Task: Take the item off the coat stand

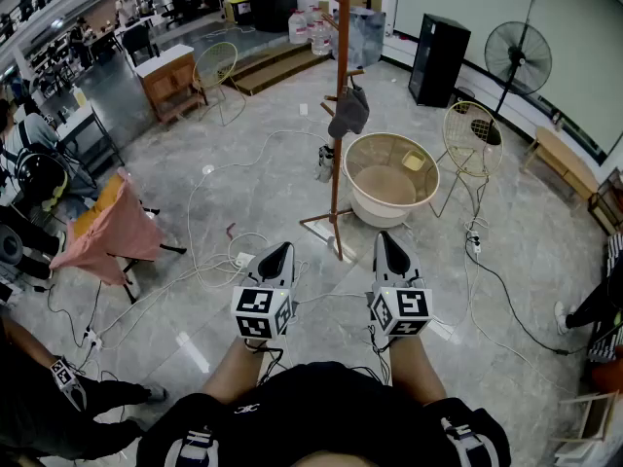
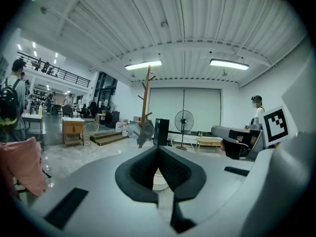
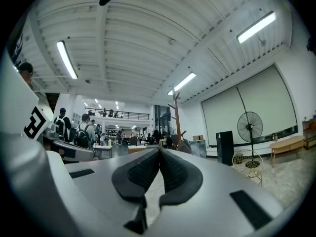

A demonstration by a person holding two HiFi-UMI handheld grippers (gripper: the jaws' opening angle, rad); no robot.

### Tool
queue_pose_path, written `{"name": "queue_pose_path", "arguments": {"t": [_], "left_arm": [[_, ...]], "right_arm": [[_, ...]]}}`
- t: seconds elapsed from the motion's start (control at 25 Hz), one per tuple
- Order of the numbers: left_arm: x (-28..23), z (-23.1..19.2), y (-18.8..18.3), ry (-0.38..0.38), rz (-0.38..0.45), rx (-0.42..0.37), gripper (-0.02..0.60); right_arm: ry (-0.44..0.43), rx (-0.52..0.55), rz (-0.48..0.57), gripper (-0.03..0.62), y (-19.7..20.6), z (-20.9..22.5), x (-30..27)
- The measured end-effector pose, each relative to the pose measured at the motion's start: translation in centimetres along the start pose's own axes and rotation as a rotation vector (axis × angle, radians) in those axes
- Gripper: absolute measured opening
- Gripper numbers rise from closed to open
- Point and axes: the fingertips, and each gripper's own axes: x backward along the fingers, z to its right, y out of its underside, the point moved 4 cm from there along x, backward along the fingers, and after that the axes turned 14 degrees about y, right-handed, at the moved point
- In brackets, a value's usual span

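A wooden coat stand (image 1: pixel 338 134) rises from the floor ahead of me. A dark grey item (image 1: pixel 348 113) hangs from one of its lower pegs. In the head view both grippers are held low and side by side, well short of the stand's base. My left gripper (image 1: pixel 275 256) is shut with nothing between its pads, and so is my right gripper (image 1: pixel 389 246). The left gripper view shows the stand (image 2: pixel 147 98) and the hanging item (image 2: pixel 146 131) far off above the closed jaws. In the right gripper view the stand (image 3: pixel 177 117) and the item (image 3: pixel 183 145) are also distant.
A large beige tub (image 1: pixel 425 191) sits right of the stand, with a wire chair (image 1: pixel 474 139) beyond it. Cables (image 1: pixel 219 251) trail over the floor. A pink cloth (image 1: pixel 102 227) drapes a frame at left. A fan (image 1: pixel 518 56) and a black cabinet (image 1: pixel 438 58) stand at the back.
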Motion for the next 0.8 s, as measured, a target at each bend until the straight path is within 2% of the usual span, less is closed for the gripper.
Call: {"name": "queue_pose_path", "arguments": {"t": [0.4,0.8], "left_arm": [[-0.8,2.3,-0.1,-0.016,-0.017,-0.008,0.012],[-2.8,7.0,1.7,-0.033,-0.019,-0.007,0.012]], "right_arm": [[0.001,-0.016,-0.021,0.015,-0.1,2.7,0.9],[-0.019,-0.011,-0.016,0.015,0.7,7.6,2.6]]}}
